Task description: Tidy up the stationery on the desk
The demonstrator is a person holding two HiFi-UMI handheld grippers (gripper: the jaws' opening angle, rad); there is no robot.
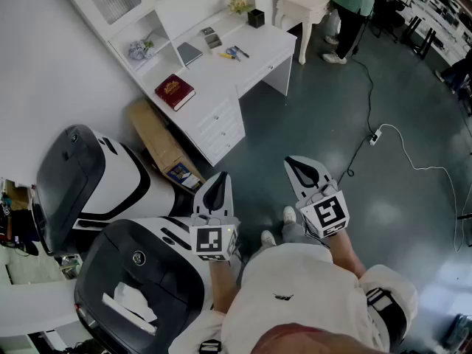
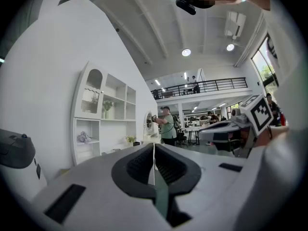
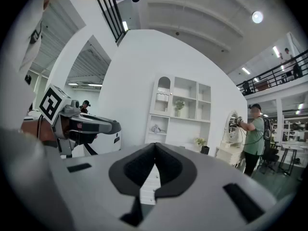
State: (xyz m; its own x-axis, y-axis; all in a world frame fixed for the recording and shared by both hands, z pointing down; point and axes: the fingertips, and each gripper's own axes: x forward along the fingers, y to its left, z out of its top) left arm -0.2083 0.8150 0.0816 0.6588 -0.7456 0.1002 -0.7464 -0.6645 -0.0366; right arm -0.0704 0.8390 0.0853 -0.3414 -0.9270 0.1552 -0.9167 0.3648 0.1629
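Note:
The white desk [image 1: 254, 50] stands far ahead in the head view, against a white shelf unit. On it lie a red book [image 1: 175, 91], a grey notebook [image 1: 189, 53], a few pens [image 1: 232, 52], a small dark item [image 1: 210, 37] and a black pen cup [image 1: 255, 18]. My left gripper [image 1: 218, 178] and right gripper [image 1: 299, 163] are held close to my body over the floor, well short of the desk. Both are shut with nothing between the jaws. In the right gripper view the desk [image 3: 192, 152] and shelves [image 3: 175, 112] show in the distance.
A brown cardboard box [image 1: 161, 143] leans by the desk's near end. Black-and-white machines [image 1: 96, 175] stand at my left. A person in green [image 1: 346, 6] stands beyond the desk beside a small white table [image 1: 306, 4]. A white cable and power strip [image 1: 376, 136] lie on the dark floor.

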